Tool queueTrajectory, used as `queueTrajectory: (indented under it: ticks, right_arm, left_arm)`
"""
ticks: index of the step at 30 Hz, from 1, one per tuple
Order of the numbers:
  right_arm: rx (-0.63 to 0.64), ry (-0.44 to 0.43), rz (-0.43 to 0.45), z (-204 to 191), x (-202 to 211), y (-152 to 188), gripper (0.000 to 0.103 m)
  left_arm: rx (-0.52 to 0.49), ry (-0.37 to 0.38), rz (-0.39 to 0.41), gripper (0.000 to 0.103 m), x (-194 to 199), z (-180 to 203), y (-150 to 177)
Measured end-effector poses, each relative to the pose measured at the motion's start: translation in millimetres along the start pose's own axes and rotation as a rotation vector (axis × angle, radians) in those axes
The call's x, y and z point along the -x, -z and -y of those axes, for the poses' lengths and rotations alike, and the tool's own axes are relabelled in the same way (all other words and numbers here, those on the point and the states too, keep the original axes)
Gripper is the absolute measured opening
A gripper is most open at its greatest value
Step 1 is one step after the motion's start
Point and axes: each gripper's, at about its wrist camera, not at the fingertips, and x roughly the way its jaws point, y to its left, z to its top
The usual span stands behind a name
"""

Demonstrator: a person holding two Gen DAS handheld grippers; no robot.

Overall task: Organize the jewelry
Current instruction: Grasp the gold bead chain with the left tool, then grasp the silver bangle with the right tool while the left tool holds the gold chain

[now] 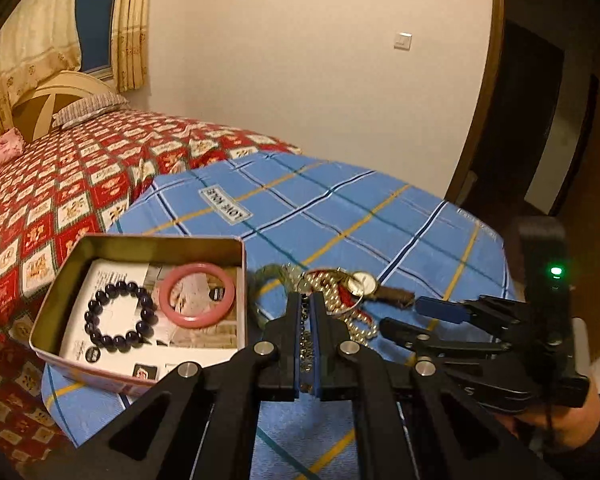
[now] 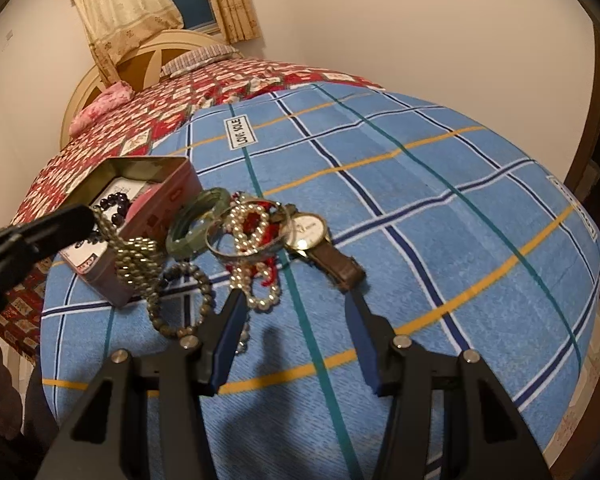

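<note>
A metal tin (image 1: 56, 300) on the blue checked cloth holds a dark bead bracelet (image 1: 120, 314) and a pink bangle (image 1: 198, 294). My left gripper (image 1: 309, 300) is shut on a metallic bead necklace (image 1: 306, 350), lifted beside the tin; the necklace (image 2: 136, 260) hangs from it in the right wrist view. A jewelry pile lies right of the tin: green bangle (image 2: 192, 224), pearl strand (image 2: 246, 236), silver bangle (image 2: 220, 248), watch (image 2: 310, 232). My right gripper (image 2: 296, 304) is open, just short of the pile.
The tin (image 2: 112, 276) stands at the cloth's left edge, over a red patterned bedspread (image 1: 52, 192). Blue cloth (image 2: 440, 220) stretches right and forward. A dark doorway (image 1: 540, 120) is at far right.
</note>
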Motion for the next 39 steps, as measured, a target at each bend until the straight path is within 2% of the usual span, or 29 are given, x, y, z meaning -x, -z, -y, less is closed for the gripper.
queueTrajectory:
  ticks: [7,15,18,22,24,26,30,39]
  right_arm:
    - [0.016,-0.008,-0.003,-6.8,-14.3,-26.0,0.054]
    - [0.008,0.013,-0.053,-10.9,-36.3,-36.3,0.031]
    - [0.018,0.02,-0.062,-11.8,-37.8,-33.7,0.025]
    - [0.044,0.026,-0.075,-16.3,-39.0,-31.1,0.023]
    - [0.073,0.032,-0.085,-20.4,-41.4,-30.4,0.012]
    - [0.076,0.022,-0.085,-20.4,-39.9,-29.5,0.005]
    - [0.095,0.032,-0.063,-22.5,-31.7,-26.4,0.005]
    - [0.052,0.027,-0.01,-12.3,-6.2,-26.4,0.005]
  left_arm:
    - [-0.006,-0.02,-0.017,0.003,-14.8,-1.0,0.0]
    - [0.01,-0.05,-0.031,0.003,-43.2,-14.6,-4.8]
    - [0.013,-0.052,-0.035,0.003,-47.8,-17.6,-5.2]
    - [0.019,-0.042,-0.051,0.003,-53.8,-18.8,-1.8]
    - [0.025,-0.038,-0.052,0.003,-53.4,-19.3,-1.1]
    - [0.03,-0.032,-0.043,0.003,-48.4,-19.8,-2.6]
    - [0.033,-0.022,-0.021,0.003,-39.0,-19.7,-7.4]
    - [0.025,-0.001,0.027,0.003,-16.1,-14.2,-17.6]
